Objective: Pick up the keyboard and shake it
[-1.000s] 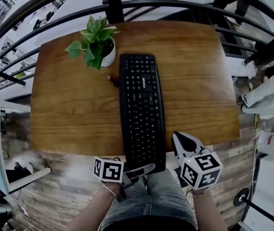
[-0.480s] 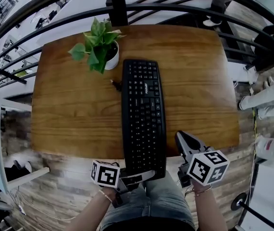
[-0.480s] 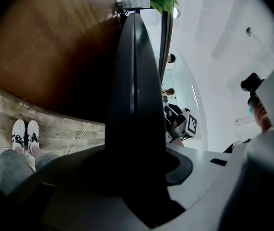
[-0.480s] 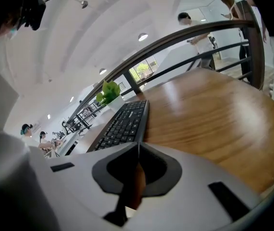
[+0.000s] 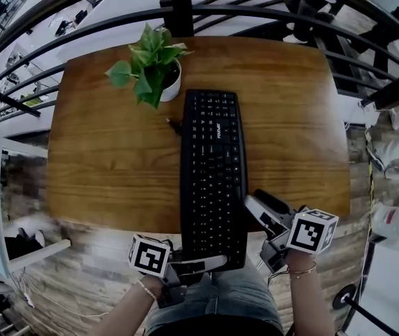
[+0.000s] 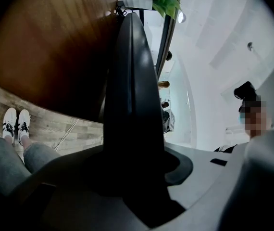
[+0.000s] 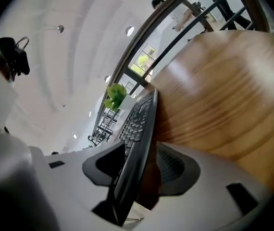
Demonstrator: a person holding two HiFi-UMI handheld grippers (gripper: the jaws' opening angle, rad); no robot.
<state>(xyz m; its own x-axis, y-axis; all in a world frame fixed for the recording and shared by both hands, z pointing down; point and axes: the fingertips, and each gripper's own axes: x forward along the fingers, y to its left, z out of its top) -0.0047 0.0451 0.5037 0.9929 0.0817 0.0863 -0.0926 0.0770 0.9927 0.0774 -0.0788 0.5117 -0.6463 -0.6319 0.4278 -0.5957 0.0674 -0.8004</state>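
Observation:
A black keyboard (image 5: 213, 166) lies lengthwise on the wooden table (image 5: 101, 152), its near end hanging over the front edge. My left gripper (image 5: 199, 263) is shut on that near end; in the left gripper view the dark keyboard (image 6: 130, 81) runs away from between the jaws of the left gripper (image 6: 132, 177). My right gripper (image 5: 254, 201) stands at the keyboard's right edge near the front. Its jaws are opening. In the right gripper view the keyboard's edge (image 7: 139, 119) sits inside the right gripper (image 7: 144, 165) with a gap on the right side.
A potted green plant (image 5: 154, 65) stands at the back, just left of the keyboard's far end, with a short cable (image 5: 173, 123) beside it. Black railing bars (image 5: 178, 5) run behind the table. The person's jeans-clad legs (image 5: 220, 292) are below the front edge.
The right gripper has moved left onto the keyboard's right edge and its jaws have spread apart around it. The left gripper stays on the near end.

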